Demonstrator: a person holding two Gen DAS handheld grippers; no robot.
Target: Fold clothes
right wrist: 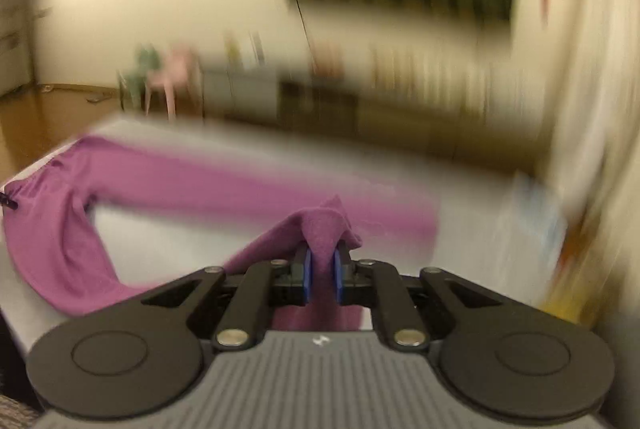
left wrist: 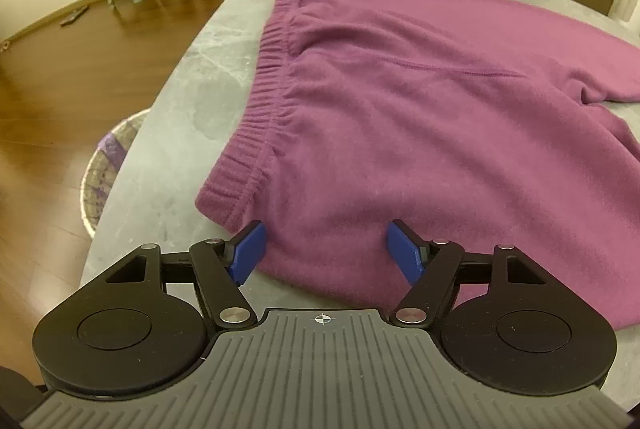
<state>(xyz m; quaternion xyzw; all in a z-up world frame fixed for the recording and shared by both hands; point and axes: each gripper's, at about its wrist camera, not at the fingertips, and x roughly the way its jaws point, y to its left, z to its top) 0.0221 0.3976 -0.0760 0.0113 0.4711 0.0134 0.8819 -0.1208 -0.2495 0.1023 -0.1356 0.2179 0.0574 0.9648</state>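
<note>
Lying spread across the grey table (left wrist: 168, 133), the purple fleece trousers (left wrist: 420, 81) fill the middle and right of the left wrist view, their ribbed elastic waistband (left wrist: 264, 85) running down the left-centre of the frame toward the near table edge. The left gripper (left wrist: 324, 249) sits at the bottom centre with its blue pads spread wide, hovering at the near hip corner of the garment with nothing between them; whether the pads touch the cloth cannot be told. In the right wrist view, which is heavily blurred, the right gripper (right wrist: 320, 269) at bottom centre has its pads pressed onto a peaked bunch of the same purple fabric, one leg trailing from it toward the lower left while the other leg stretches across the middle of the frame. The cloth looks thick, soft and light, with a napped surface that should grip the pads well but sag and drape wherever it is unsupported, so a single pinch will pull it into a ridge, not carry it flat. The waistband is the firmest part and the likeliest sound hold for the left gripper, at its near corner where the seam doubles the fabric; a leg is best taken near its hem. A basket (left wrist: 108, 157) stands at the left edge beside the table.
</note>
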